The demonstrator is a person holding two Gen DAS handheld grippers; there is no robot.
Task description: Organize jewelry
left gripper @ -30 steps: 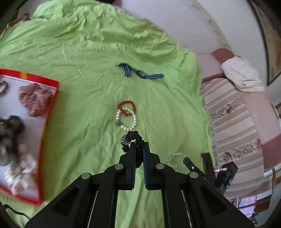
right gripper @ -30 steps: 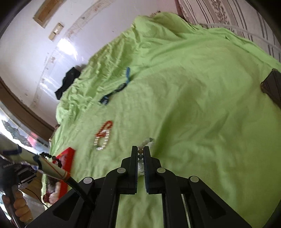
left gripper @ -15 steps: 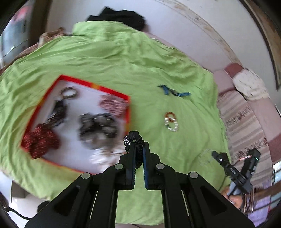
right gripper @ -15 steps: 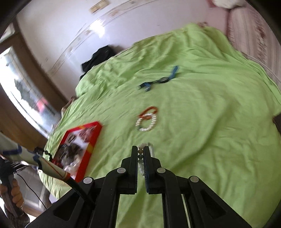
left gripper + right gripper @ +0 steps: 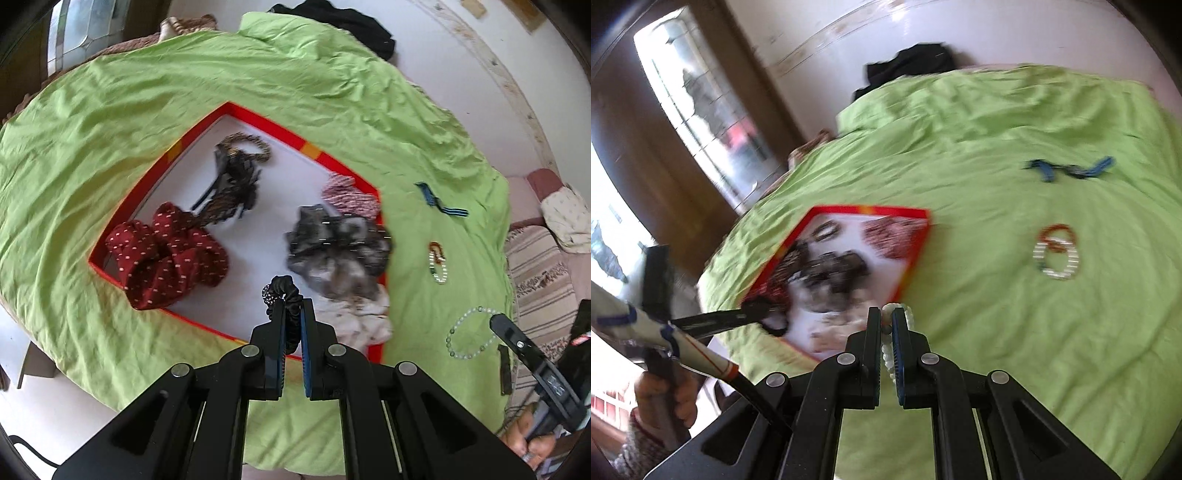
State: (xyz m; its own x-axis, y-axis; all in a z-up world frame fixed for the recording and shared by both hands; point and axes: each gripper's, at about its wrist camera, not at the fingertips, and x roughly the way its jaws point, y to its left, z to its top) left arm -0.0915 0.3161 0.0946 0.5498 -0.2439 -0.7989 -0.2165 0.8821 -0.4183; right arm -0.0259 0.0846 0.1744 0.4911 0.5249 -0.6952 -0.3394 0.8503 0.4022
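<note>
My left gripper (image 5: 291,310) is shut on a black scrunchie (image 5: 282,291) and holds it above the near edge of the red-rimmed white tray (image 5: 258,122). The tray holds a dark red dotted scrunchie (image 5: 166,254), a grey one (image 5: 336,251), a pink one (image 5: 347,194) and black hair pieces (image 5: 232,181). My right gripper (image 5: 886,317) is shut on a pale bead bracelet (image 5: 905,314), which also shows hanging at the right of the left wrist view (image 5: 469,332). The tray (image 5: 916,251) lies left of the right gripper.
On the green sheet (image 5: 424,147) lie a pearl and orange bracelet pair (image 5: 1056,254) and a blue striped watch (image 5: 1071,170). A striped sofa (image 5: 543,266) stands at the right. A black garment (image 5: 908,66) lies at the wall. A window (image 5: 701,110) is at the left.
Both grippers have lifted and swung left towards the tray, each keeping its item. The tray has come fully into both views, and the loose bracelets have shifted to the right.
</note>
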